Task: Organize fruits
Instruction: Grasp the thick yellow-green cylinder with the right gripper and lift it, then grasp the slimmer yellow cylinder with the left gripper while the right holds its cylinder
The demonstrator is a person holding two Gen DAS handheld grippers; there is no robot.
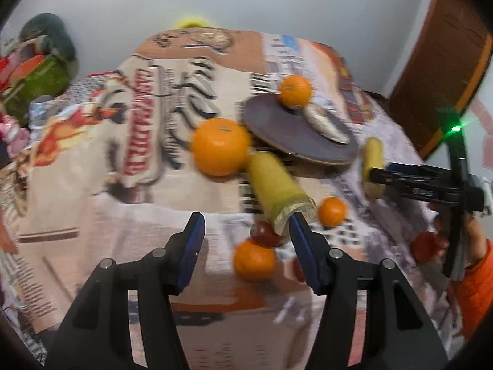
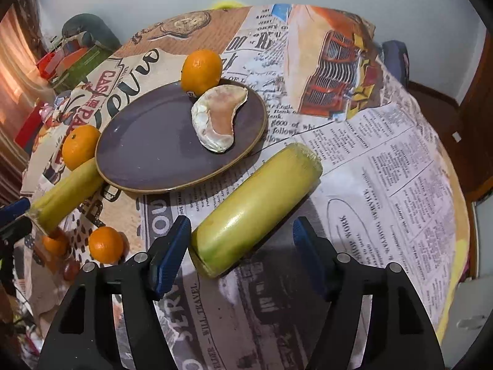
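A purple plate (image 2: 148, 141) holds a peeled citrus piece (image 2: 217, 120), with an orange (image 2: 201, 71) at its far rim. A yellow-green cut fruit piece (image 2: 252, 212) lies on the cloth just ahead of my open right gripper (image 2: 242, 249), apart from the fingers. In the left wrist view my open left gripper (image 1: 246, 231) hovers near another yellow-green piece (image 1: 279, 189), a small orange (image 1: 253, 259) and a dark red fruit (image 1: 265, 231). A large orange (image 1: 220, 146), the plate (image 1: 295, 132) and the right gripper (image 1: 374, 175) lie beyond.
A newspaper-print cloth (image 2: 385, 169) covers the round table. Another orange (image 1: 332, 211) and a red fruit (image 1: 426, 245) sit near the right hand. Cluttered bags and boxes (image 1: 37, 71) stand off the table's left. A wooden door (image 1: 446, 61) is at right.
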